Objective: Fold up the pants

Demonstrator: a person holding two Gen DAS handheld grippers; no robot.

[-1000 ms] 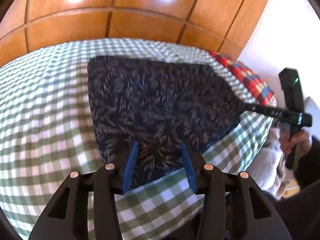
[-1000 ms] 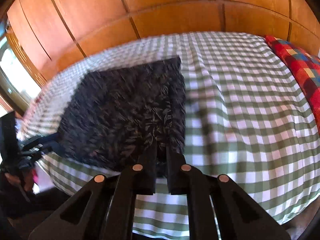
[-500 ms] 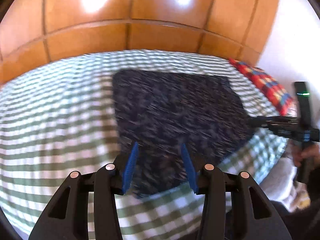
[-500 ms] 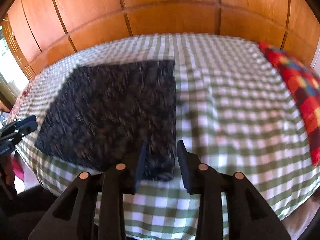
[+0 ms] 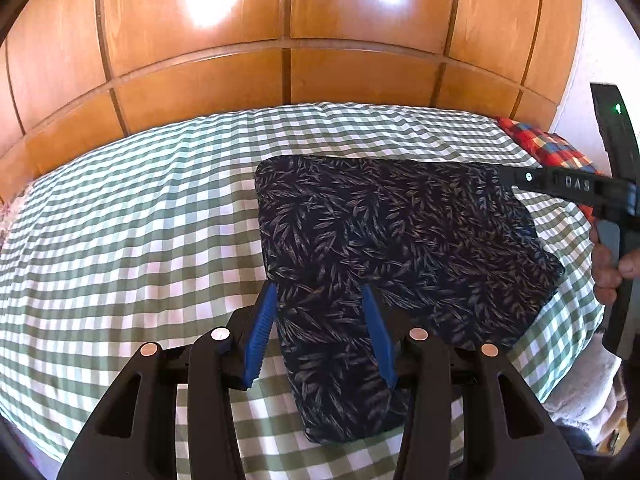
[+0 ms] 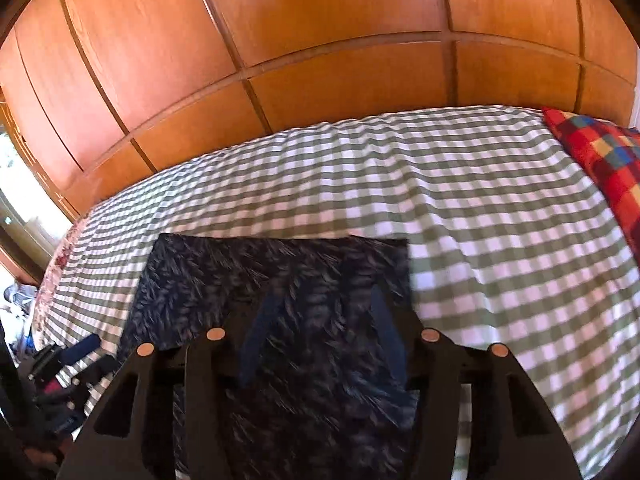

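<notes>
The pants [image 5: 384, 256] lie folded into a dark, leaf-printed block on the green checked bedspread [image 5: 120, 240], near the bed's front edge, and both my tongs hang above that near edge looking down and across it. My left gripper [image 5: 320, 336] stands open, its blue pads apart with nothing pressed between them; the cloth shows in the gap but lies flat on the bed below. My right gripper [image 6: 320, 336] has just been opening, and its jaws now stand apart over the pants too, gripping nothing; that view is smeared, so I cannot read the cloth's edges finely there. What the coming move turns on, as I judge it, is how the block lies: its long axis runs across in front of me, from my left tongs towards my right, with a narrower tongue of fabric reaching towards the bed's edge directly under my left gripper. In the left view the right gripper's arm [image 5: 568, 186] hangs over the far right corner of the block, so each hand has its own end, and the left is nearer the protruding corner. If another fold is wanted, I would bring one short end over onto the other. The red patchwork cushion [image 6: 600, 152] sits well apart at the right.
</notes>
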